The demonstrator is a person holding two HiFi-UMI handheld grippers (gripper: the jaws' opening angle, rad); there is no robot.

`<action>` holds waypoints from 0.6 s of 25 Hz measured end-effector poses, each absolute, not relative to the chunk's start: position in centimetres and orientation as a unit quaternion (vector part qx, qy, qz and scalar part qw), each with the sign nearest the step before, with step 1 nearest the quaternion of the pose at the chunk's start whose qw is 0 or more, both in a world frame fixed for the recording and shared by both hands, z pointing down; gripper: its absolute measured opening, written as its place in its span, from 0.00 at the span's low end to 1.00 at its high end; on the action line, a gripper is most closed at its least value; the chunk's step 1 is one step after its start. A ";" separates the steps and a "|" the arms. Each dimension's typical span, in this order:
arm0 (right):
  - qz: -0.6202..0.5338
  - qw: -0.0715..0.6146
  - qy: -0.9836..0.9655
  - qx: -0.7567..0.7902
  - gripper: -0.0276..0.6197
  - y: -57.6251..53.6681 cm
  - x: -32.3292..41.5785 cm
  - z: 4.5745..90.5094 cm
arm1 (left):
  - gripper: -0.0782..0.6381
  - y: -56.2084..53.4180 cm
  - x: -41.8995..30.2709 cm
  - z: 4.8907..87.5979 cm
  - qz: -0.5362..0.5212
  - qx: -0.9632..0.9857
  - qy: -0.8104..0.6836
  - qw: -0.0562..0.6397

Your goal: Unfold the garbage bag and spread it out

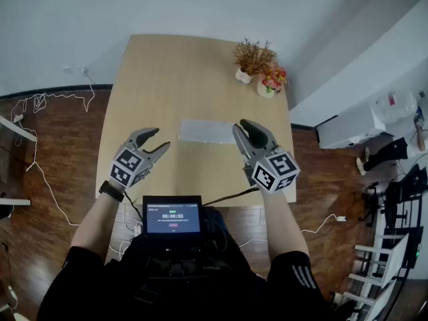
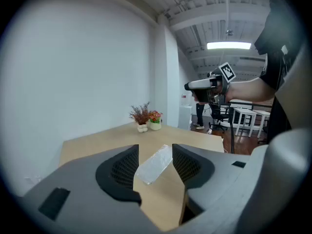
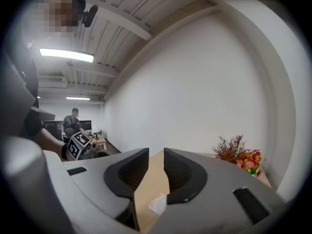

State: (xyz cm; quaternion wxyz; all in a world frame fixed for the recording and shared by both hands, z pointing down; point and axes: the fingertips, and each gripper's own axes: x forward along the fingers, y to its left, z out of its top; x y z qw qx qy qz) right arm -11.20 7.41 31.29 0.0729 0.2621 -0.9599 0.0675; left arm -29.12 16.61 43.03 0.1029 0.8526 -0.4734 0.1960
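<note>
Brown wood-plank floor (image 1: 60, 146) surrounds a pale wooden rectangular counter (image 1: 167, 79), whose top is mostly bare. At the person's chest, below the counter's near edge, sits a small dark screen (image 1: 173, 216). On the counter, a little past its middle, lies the folded translucent white plastic garbage bag (image 1: 207, 131). It is a flat, narrow rectangle lying crosswise to the person, still folded, with a faintly crinkled, shiny surface; nothing touches it. From the left gripper view the bag (image 2: 155, 164) shows lengthwise through the gap in the tongs, lying on the counter beyond them. The right gripper view catches only one corner of it (image 3: 157, 204), low in the gap. Both bare forearms reach forward over the near edge. The grey left tongs (image 1: 161, 138), carrying a marker cube, are held off the counter, tilted down and angled inward toward the bag's left end, near it but apart. Their jaws stand well apart with nothing gripped (image 2: 156, 147). The grey right tongs (image 1: 241, 126) hover just beside the bag's right end, held closer to level. Their jaws are parted by a narrower gap and hold nothing (image 3: 156, 151). At the far right corner stand two small white pots, one with dried brown twigs (image 1: 253, 59) and one with red and pink flowers (image 1: 271, 82).
</note>
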 end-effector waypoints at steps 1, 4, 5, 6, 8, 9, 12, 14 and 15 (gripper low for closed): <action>0.066 0.075 -0.961 0.258 0.22 7.1 -11.4 31.3 | 0.42 16.3 -29.1 43.2 0.197 0.852 -0.474 0.104; 0.060 0.082 -0.963 0.248 0.22 5.9 -12.1 31.5 | 0.42 15.3 -29.2 43.7 0.199 0.849 -0.477 0.107; 0.058 0.085 -0.964 0.246 0.22 5.4 -12.4 31.5 | 0.42 14.8 -29.3 43.8 0.200 0.848 -0.478 0.109; 0.056 0.088 -0.964 0.243 0.22 4.9 -12.6 31.5 | 0.42 14.4 -29.4 44.0 0.202 0.847 -0.479 0.111; 0.053 0.093 -0.966 0.237 0.22 4.0 -13.2 31.7 | 0.42 13.6 -29.7 44.4 0.205 0.844 -0.482 0.112; 0.051 0.096 -0.966 0.234 0.22 3.5 -13.4 31.8 | 0.42 13.1 -29.9 44.7 0.208 0.842 -0.485 0.112; 0.048 0.105 -0.967 0.229 0.22 2.0 -14.0 32.2 | 0.42 11.8 -30.2 44.8 0.211 0.841 -0.487 0.111; 0.047 0.113 -0.967 0.225 0.23 1.3 -14.4 32.9 | 0.42 10.9 -30.3 44.7 0.213 0.840 -0.487 0.109; 0.047 0.117 -0.967 0.223 0.23 1.0 -14.6 33.3 | 0.42 10.6 -30.3 44.7 0.213 0.839 -0.488 0.108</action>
